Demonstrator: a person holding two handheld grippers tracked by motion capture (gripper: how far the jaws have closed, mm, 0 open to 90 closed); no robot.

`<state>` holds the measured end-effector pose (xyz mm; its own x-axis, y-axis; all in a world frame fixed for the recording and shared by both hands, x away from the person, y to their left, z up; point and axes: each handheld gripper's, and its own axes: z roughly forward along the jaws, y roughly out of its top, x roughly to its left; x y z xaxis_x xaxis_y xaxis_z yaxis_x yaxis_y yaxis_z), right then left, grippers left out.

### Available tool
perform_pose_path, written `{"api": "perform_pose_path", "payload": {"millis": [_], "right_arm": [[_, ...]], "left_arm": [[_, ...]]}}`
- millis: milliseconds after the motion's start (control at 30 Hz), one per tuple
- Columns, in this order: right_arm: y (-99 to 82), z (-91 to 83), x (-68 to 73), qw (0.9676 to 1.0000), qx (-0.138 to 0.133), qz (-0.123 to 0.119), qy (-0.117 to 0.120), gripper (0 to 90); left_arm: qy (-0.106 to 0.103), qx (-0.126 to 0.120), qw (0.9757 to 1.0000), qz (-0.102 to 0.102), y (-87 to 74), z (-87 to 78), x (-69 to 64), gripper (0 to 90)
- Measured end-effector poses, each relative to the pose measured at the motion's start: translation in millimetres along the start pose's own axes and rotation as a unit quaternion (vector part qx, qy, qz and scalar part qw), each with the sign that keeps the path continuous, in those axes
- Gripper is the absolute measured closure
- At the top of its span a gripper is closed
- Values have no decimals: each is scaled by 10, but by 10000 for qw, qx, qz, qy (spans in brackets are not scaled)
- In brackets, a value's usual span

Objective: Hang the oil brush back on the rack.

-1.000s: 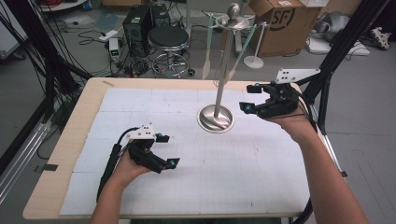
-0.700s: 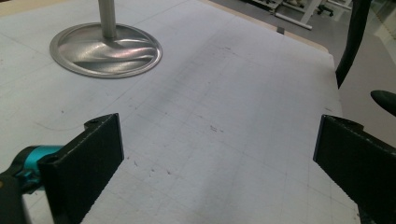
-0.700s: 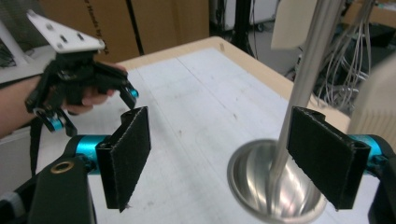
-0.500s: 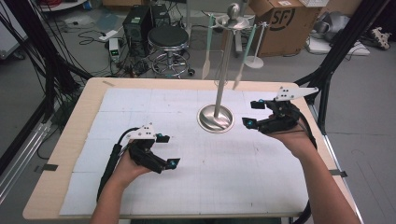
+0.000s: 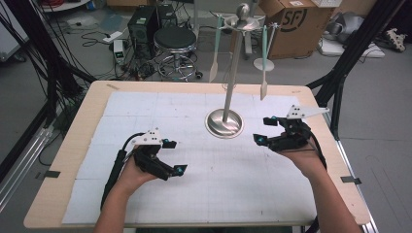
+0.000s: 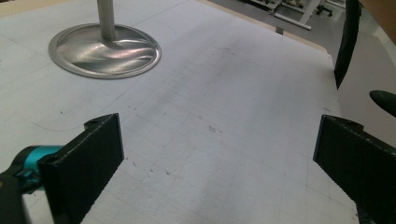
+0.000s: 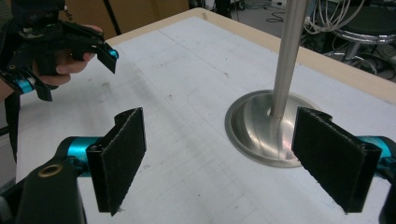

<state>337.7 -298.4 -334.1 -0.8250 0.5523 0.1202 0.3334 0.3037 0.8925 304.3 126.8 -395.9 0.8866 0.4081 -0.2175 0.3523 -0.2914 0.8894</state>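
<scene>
The polished steel utensil stand (image 5: 225, 122) sits right of centre on the white gridded mat (image 5: 194, 160) covering the light wooden table (image 5: 68, 145). Its round base rests flat on the mat and its thin pole rises upright. Two pale spatulas (image 5: 263, 63) hang from the top ring.

The right gripper (image 5: 268, 130) is positioned just right of the base, not touching it. Its jaws are spread, have just been opening, and hold nothing. The left gripper (image 5: 174, 156) rests at the near left, well apart from the stand, jaws spread and empty.
</scene>
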Motion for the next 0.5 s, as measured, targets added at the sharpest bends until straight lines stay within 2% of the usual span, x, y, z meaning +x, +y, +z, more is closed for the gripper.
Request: {"api": "perform_pose_path", "payload": {"millis": [300,500], "right_arm": [[-142,36,-4,10000,17,97,-4,117],[-246,68,27,9995,206,196,-105,109]], "left_arm": [[5,5,10000,3,1,0,0,22],[41,19,10000,-51,-9,13,25,22]]}}
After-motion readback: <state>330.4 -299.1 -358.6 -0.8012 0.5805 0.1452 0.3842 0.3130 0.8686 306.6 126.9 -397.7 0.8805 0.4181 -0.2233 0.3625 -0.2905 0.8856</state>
